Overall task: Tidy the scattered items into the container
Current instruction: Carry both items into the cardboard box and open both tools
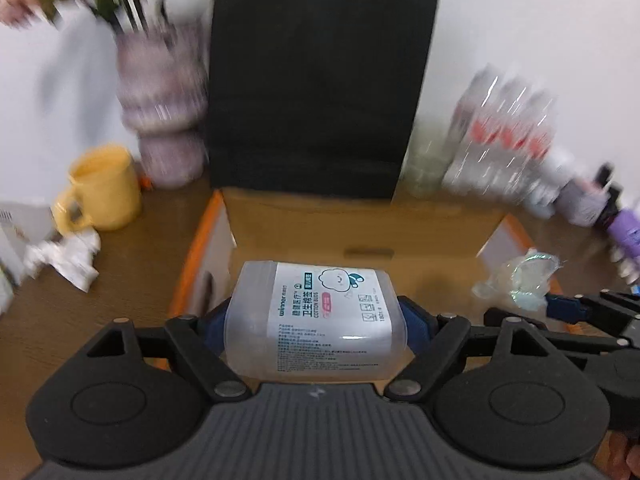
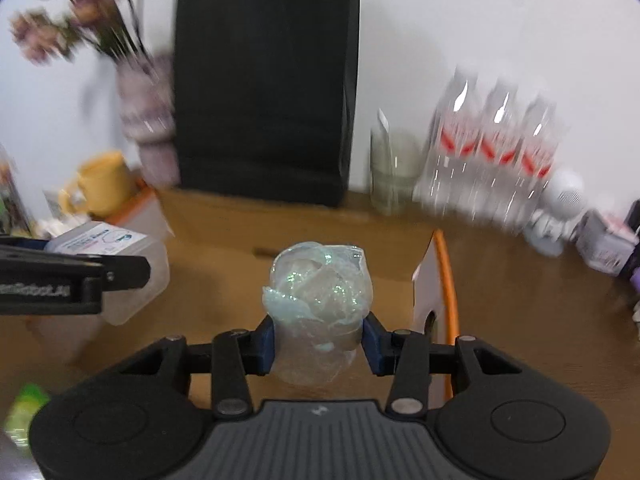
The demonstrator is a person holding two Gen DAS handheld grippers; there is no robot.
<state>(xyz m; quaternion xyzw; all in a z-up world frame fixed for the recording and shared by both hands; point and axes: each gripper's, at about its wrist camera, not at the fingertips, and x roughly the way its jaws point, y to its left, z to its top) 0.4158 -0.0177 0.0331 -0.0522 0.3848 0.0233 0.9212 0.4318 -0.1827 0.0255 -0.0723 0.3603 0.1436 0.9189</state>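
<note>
Left gripper [image 1: 316,320] clamps the tub [image 1: 316,316], right gripper [image 2: 319,340] pinches crumpled plastic [image 2: 318,304] over the box [image 1: 360,224] – slick tub might slip and miss

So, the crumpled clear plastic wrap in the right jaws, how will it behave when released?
The crumpled clear plastic wrap looks thin and creased, so probably very light and floppy. It may spring open a little. It seems unlikely to roll or break.

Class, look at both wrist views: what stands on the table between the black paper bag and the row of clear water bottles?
A clear drinking glass stands between the black paper bag and the water bottles, plainest in the right wrist view.
</note>
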